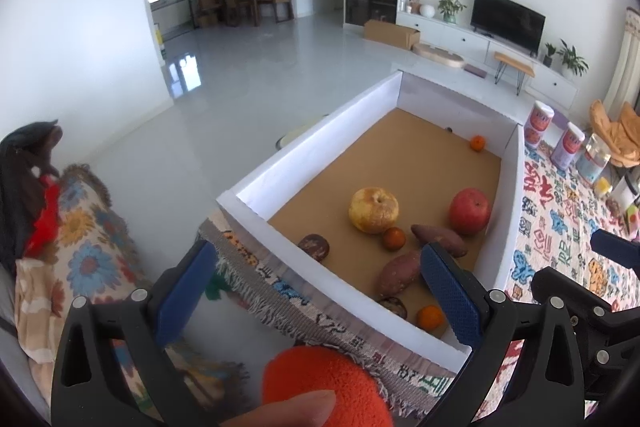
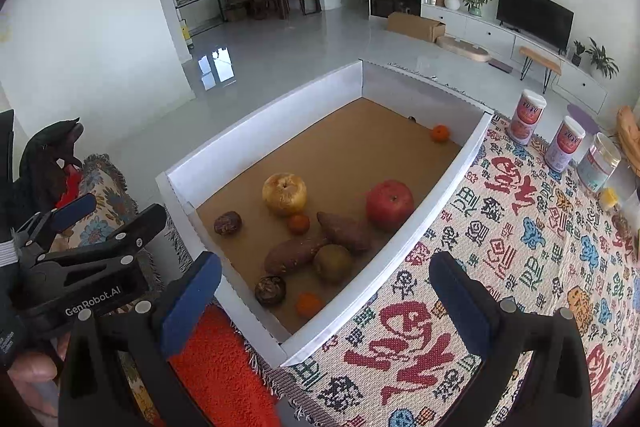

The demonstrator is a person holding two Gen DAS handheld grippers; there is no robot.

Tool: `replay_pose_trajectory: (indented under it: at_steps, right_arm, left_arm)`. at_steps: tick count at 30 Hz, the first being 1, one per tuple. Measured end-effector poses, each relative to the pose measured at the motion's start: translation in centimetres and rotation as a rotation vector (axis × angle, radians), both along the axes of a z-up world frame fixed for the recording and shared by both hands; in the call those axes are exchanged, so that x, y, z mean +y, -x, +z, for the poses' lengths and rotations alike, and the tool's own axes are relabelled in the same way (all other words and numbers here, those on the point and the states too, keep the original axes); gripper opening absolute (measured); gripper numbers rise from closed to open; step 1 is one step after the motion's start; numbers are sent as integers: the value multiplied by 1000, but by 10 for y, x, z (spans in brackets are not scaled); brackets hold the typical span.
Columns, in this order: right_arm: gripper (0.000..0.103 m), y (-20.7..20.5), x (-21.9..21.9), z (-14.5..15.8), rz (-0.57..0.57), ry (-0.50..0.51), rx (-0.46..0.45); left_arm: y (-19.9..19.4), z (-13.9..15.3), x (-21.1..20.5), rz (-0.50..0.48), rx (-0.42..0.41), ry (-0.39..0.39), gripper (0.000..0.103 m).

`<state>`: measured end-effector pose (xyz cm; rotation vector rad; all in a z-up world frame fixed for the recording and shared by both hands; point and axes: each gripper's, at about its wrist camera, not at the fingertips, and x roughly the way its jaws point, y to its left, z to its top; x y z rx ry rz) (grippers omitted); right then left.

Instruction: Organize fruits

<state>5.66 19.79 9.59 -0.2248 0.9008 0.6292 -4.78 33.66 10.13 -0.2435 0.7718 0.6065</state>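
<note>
At the far left a floral throw (image 1: 86,227) covers a sofa arm, with dark and red cloth (image 1: 28,187) heaped on it. The left gripper (image 1: 316,291) hangs over the near left corner of a white-walled box (image 1: 304,147), its blue pads spread wide with nothing between them; an orange fuzzy sleeve (image 1: 324,383) and a fingertip (image 1: 296,407) show just below it. The box sits on a patterned cloth (image 2: 520,247), its long axis running from the near left corner away to the far right, and its brown floor holds all the produce. Leftmost in the box lies a dark wrinkled fruit (image 2: 227,223); to its right a yellow apple (image 2: 284,194) stands stem-hollow up, with a small orange fruit (image 2: 299,223) touching its near side. Near of these a sweet potato (image 2: 294,255) lies with its long axis left-near to right-far, and its far tip meets a second sweet potato (image 2: 344,231) that slants the other way, pointed end toward the yellow apple. A greenish-brown round fruit (image 2: 333,262) sits just near of that meeting point, a dark shrivelled fruit (image 2: 270,290) and a tangerine (image 2: 309,304) lie nearest the front wall, and a red apple (image 2: 389,205) rests by the right wall. A lone tangerine (image 2: 440,133) sits well apart in the far right corner. The right gripper (image 2: 326,301) hovers over the box's near corner, jaws wide apart and empty. At the right on the cloth stand two pink-labelled canisters (image 2: 528,117) and a clear jar (image 2: 600,161).
</note>
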Motion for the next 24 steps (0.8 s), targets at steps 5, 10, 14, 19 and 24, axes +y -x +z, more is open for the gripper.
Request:
replay_pose_trajectory:
  at_steps: [5, 10, 14, 19, 24]
  right_arm:
    - [103, 2, 3, 3, 1, -4, 19]
    - [103, -1, 1, 8, -19, -21, 43]
    - [103, -7, 2, 4, -37, -16, 64]
    - [103, -11, 1, -1, -43, -8, 99]
    - [103, -11, 5, 1, -40, -3, 109]
  left_arm:
    - [3, 5, -1, -9, -26, 7, 102]
    - [6, 10, 0, 11, -31, -15, 102]
    - [6, 10, -1, 12, -27, -24, 102]
    - [5, 9, -2, 17, -22, -28, 102]
    - [3, 6, 1, 29, -5, -27, 102]
